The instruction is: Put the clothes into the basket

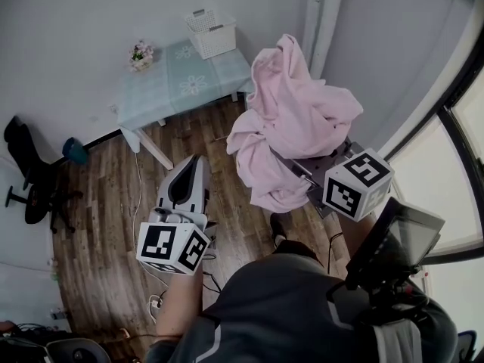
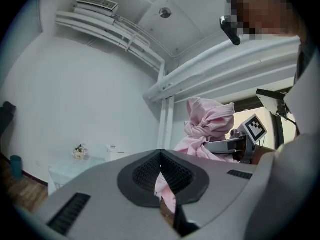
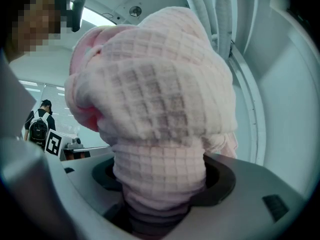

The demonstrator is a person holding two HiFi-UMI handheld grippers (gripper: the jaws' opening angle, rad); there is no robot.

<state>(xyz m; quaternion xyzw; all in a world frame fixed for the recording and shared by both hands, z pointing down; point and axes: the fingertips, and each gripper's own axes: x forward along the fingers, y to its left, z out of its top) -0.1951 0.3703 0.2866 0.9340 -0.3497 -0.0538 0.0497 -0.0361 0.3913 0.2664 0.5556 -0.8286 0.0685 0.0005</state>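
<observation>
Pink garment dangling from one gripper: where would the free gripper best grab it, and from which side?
Probably the loose lower fold of the pink garment, approached from the side of the left gripper. It hangs free and thickly bunched there, while the right gripper clamps another part.

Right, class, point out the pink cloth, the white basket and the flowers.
pink cloth (image 1: 291, 119), head view, the middle of its bunched folds.
white basket (image 1: 218, 45), head view, its front wall.
flowers (image 1: 141, 54), head view, the blooms on the table corner.
</observation>
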